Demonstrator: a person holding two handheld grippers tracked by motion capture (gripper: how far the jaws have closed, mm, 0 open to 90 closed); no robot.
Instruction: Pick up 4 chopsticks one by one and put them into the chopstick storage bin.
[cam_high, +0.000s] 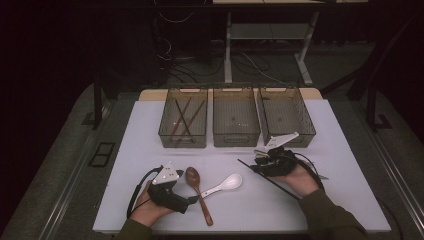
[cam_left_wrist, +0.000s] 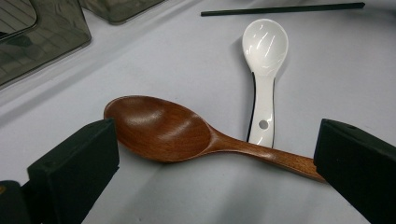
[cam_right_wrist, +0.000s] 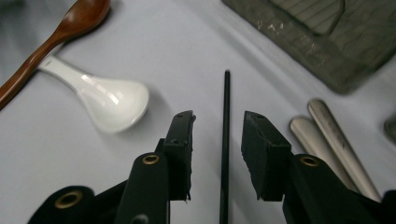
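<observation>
Starting at the left of the white table (cam_high: 125, 165), the left gripper (cam_high: 192, 199) sits near the front edge in the person's left hand (cam_high: 150, 210), its jaws spread wide and holding nothing. In the left gripper view they stand on either side of the wooden spoon (cam_left_wrist: 173, 133) without touching it, the bowl just beside one jaw and the handle running toward the other. That spoon's handle lies across the handle end of the white ceramic soup spoon (cam_left_wrist: 264, 65), the two touching there (the white one's bowl points away to the right in the high view).

Farther right, a single black chopstick (cam_high: 270, 178) lies flat on the table, slanting from far-left to near-right. The right gripper (cam_right_wrist: 217, 135) hovers over it with its jaws partly open; the chopstick runs between them on the table, and the pads do not press on it. Just to the right of that gripper, two metal utensil handles (cam_right_wrist: 327, 140) lie side by side; what kind they are I cannot tell.

Along the far side stand three clear bins: the left bin (cam_high: 183, 120) holds a few brown chopsticks (cam_high: 182, 120), then the middle bin (cam_high: 236, 117) and the right bin (cam_high: 286, 116).
</observation>
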